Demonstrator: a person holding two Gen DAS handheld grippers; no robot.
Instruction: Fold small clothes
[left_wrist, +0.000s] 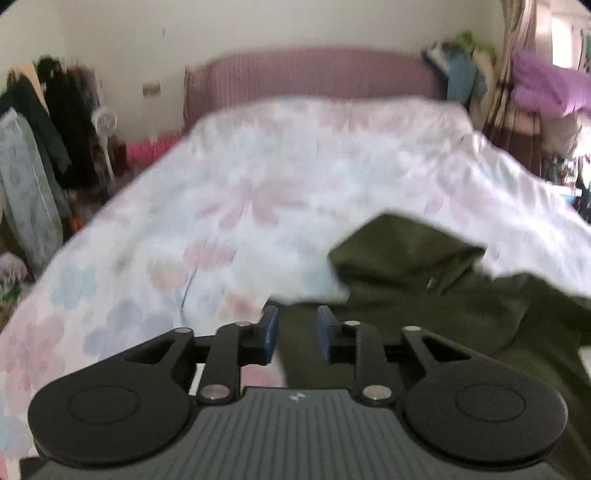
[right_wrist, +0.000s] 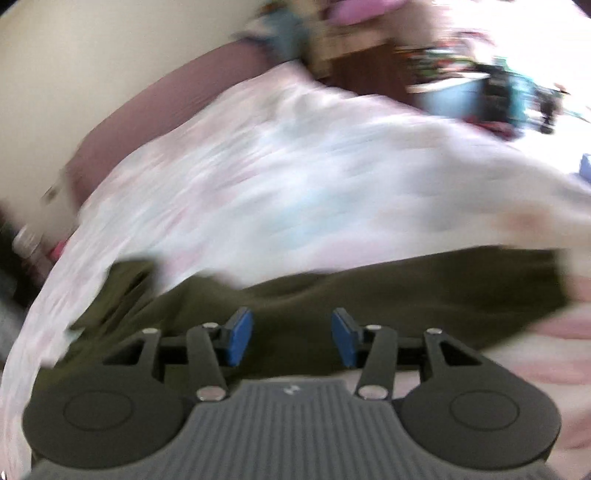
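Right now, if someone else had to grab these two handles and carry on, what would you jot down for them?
Left tool: blue pads apart, nothing pinched; the dark olive-green cloth garment lies just below and ahead of it.
Right tool: pads apart, empty, above the same garment.
Garment: on the floral white bedspread, near the front edge, partly folded over itself. How far the fold has got is too blurred to tell.
Left to do: probably smooth it and finish the fold.
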